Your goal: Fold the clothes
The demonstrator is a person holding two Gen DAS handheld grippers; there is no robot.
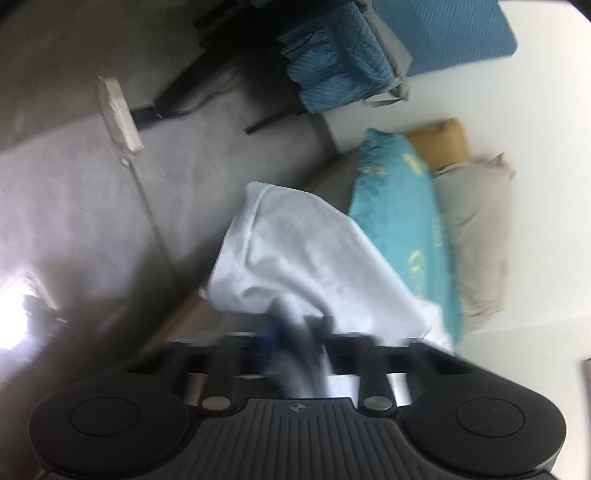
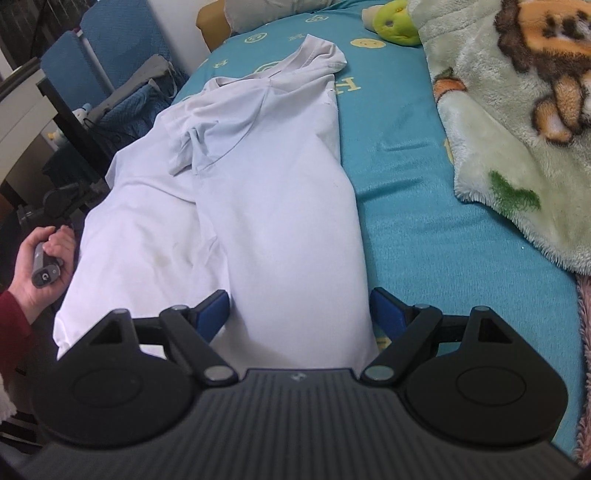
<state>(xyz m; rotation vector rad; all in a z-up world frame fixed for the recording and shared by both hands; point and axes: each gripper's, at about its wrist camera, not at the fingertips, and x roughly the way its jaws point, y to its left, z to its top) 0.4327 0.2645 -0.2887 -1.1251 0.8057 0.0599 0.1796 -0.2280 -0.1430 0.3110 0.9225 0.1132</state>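
A white shirt [image 2: 266, 192] lies lengthwise on the teal bed sheet [image 2: 406, 184], collar at the far end, its right side folded over the middle and its left part hanging off the bed's edge. My right gripper [image 2: 299, 314] is open, its blue pads either side of the shirt's near hem. My left gripper [image 1: 295, 332] is shut on the shirt's edge [image 1: 295, 251] and holds it up beside the bed; this view is blurred. The hand holding the left gripper [image 2: 44, 258] shows at the left of the right wrist view.
A fleece blanket with a lion print [image 2: 517, 122] covers the bed's right side, with a green plush toy [image 2: 395, 22] at the far end. Left of the bed stand a blue chair [image 2: 110, 48] with draped clothes and a dark desk. A teal pillow [image 1: 402, 221] lies by the wall.
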